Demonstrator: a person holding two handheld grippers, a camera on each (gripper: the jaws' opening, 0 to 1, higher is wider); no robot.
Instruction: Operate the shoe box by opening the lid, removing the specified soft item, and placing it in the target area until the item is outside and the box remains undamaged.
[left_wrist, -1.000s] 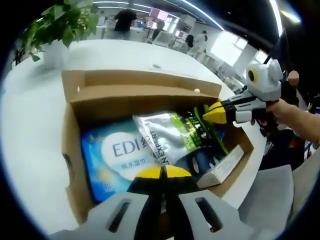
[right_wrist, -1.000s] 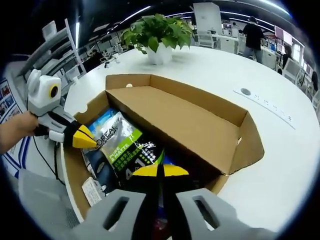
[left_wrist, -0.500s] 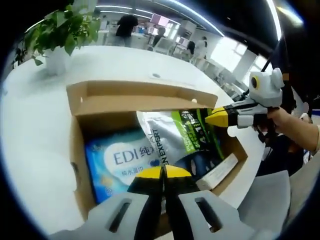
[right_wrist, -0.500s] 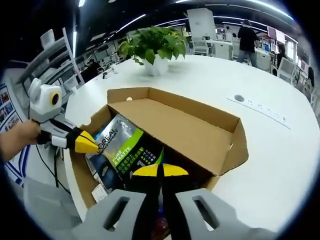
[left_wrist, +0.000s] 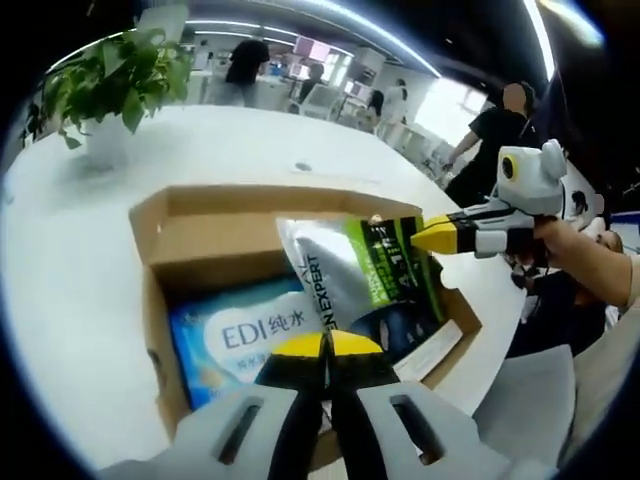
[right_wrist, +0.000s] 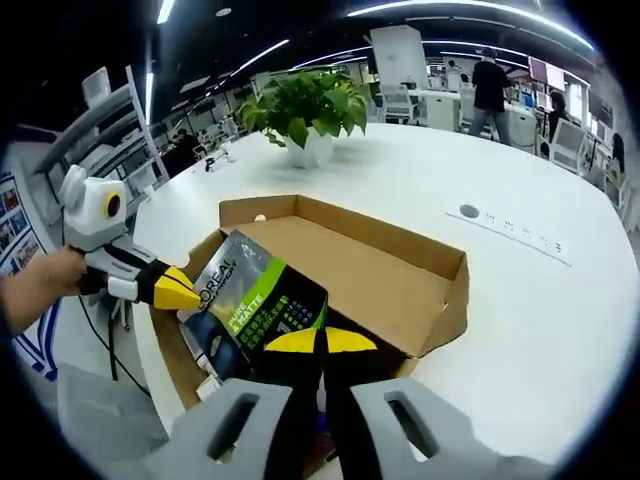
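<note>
An open brown shoe box (left_wrist: 200, 215) (right_wrist: 400, 255) stands on a white table. A silver and green soft pouch (left_wrist: 360, 270) (right_wrist: 255, 300) hangs tilted above the box, lifted between both grippers. My left gripper (left_wrist: 325, 345) is shut on one edge of the pouch; in the right gripper view it (right_wrist: 180, 292) meets the pouch's left edge. My right gripper (right_wrist: 320, 340) is shut on the opposite corner, and in the left gripper view it (left_wrist: 432, 233) enters from the right. A blue wet-wipes pack (left_wrist: 240, 335) and a dark packet lie inside the box.
A potted plant (left_wrist: 110, 80) (right_wrist: 305, 105) stands on the table beyond the box. A socket strip (right_wrist: 505, 225) sits in the tabletop (right_wrist: 540, 320). A small white carton (left_wrist: 435, 345) leans in the box. A grey chair (left_wrist: 530, 390) is beside the table; people stand behind.
The pouch has risen from lying in the box to hanging above its rim, carried upward by both shut grippers. Both views have pulled back from the box.
</note>
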